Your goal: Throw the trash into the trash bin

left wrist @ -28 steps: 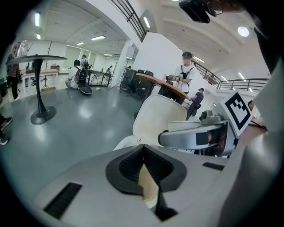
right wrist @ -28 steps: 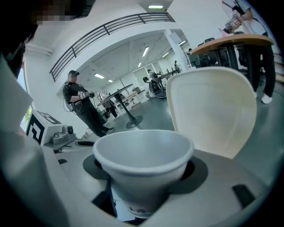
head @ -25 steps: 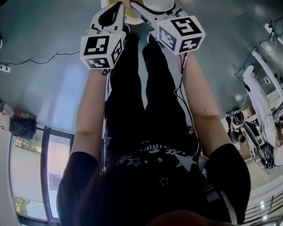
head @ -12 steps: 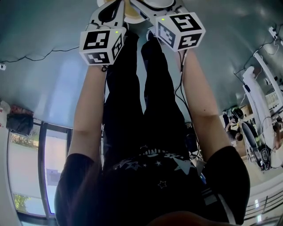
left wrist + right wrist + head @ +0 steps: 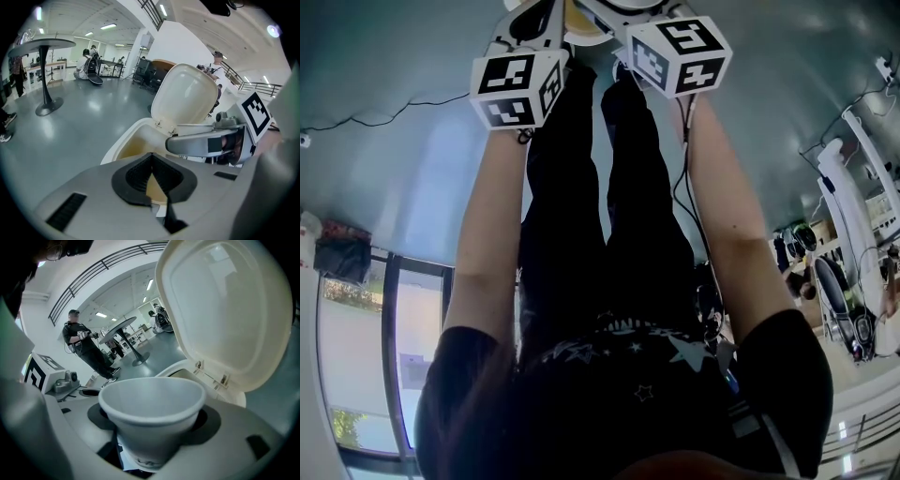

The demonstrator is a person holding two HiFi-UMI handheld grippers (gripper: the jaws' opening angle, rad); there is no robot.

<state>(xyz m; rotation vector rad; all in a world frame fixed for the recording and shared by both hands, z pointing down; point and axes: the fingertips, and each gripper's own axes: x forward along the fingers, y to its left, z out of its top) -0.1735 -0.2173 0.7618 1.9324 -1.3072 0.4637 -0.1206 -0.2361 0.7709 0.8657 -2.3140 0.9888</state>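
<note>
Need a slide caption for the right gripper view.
Right hand-held gripper holds a white paper cup before the trash bin, its lid raised.

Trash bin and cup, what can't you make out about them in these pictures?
Trash bin interior, left gripper view: left gripper covers most; contents unseen.
Bin opening, right gripper view: cup in right gripper blocks most of it.
Bin, head view: cut off by top edge, behind both grippers.
Cup's print, right gripper view: too small to read.
</note>
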